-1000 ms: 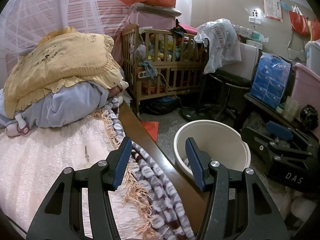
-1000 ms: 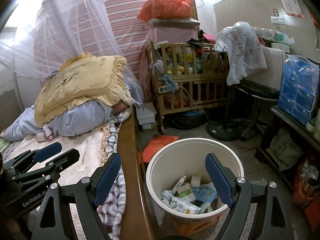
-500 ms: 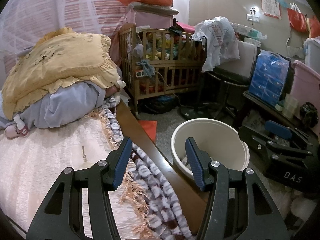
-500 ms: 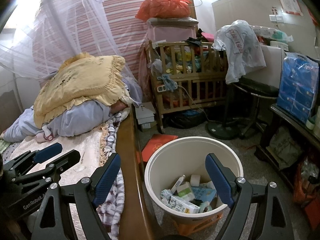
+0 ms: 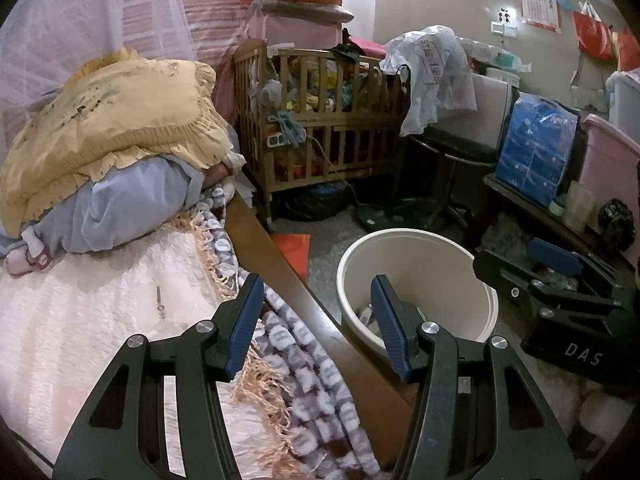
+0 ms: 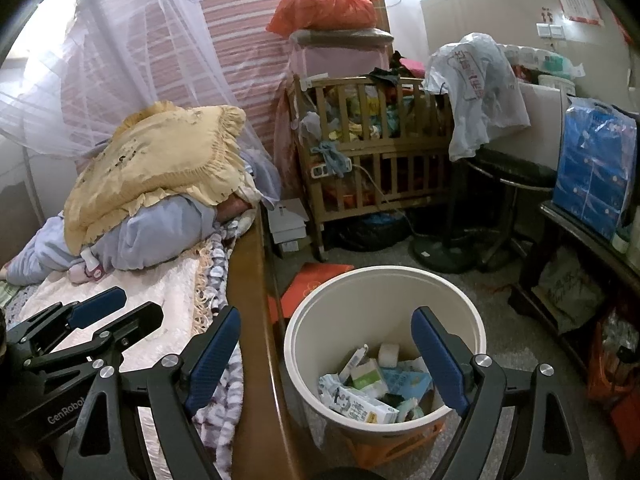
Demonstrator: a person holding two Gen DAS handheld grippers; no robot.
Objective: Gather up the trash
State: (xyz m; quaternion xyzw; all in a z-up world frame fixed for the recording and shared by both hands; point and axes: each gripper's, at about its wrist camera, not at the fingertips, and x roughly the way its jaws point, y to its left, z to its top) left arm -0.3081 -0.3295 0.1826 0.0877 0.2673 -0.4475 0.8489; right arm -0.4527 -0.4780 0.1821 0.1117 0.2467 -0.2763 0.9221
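Trash bin [image 6: 386, 292] under empty right tongs [image 6: 326, 354]

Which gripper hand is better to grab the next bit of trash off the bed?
Probably the left. The left gripper hangs open over the bed's blanket edge, while the right gripper hangs open over the trash bin on the floor. No clear trash shows on the bed, though.

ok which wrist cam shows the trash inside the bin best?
Right wrist. It looks down into the white bin, so the cartons and wrappers at the bottom are plain. The left wrist view sees the bin from the side: mostly inner wall, with a sliver of contents partly behind its own gripper finger.
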